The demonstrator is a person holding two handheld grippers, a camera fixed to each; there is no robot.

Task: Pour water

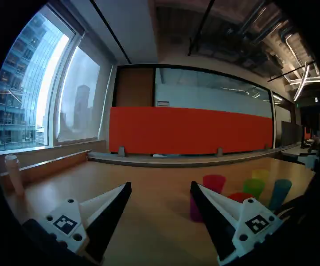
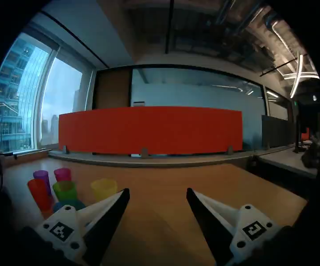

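Several coloured plastic cups stand in a cluster on the wooden table (image 1: 155,230). In the left gripper view they sit at the right: pink cup (image 1: 214,181), yellow cup (image 1: 260,174), green cup (image 1: 253,187), teal cup (image 1: 279,193), red cup (image 1: 240,197), and a purple cup (image 1: 194,210) partly hidden behind a finger. A slim bottle with a white cap (image 1: 13,175) stands at the far left by the window sill. My left gripper (image 1: 160,188) is open and holds nothing. The right gripper view has the cups at its left: purple cup (image 2: 41,176), pink cup (image 2: 62,174), red cup (image 2: 39,194), green cup (image 2: 64,189), yellow cup (image 2: 103,188). My right gripper (image 2: 157,193) is open, holding nothing.
An orange divider panel (image 1: 191,131) runs along the table's far edge (image 2: 151,128). Large windows (image 1: 31,97) line the left wall above a wooden ledge. Another desk (image 2: 288,162) stands off to the right, past the table's edge.
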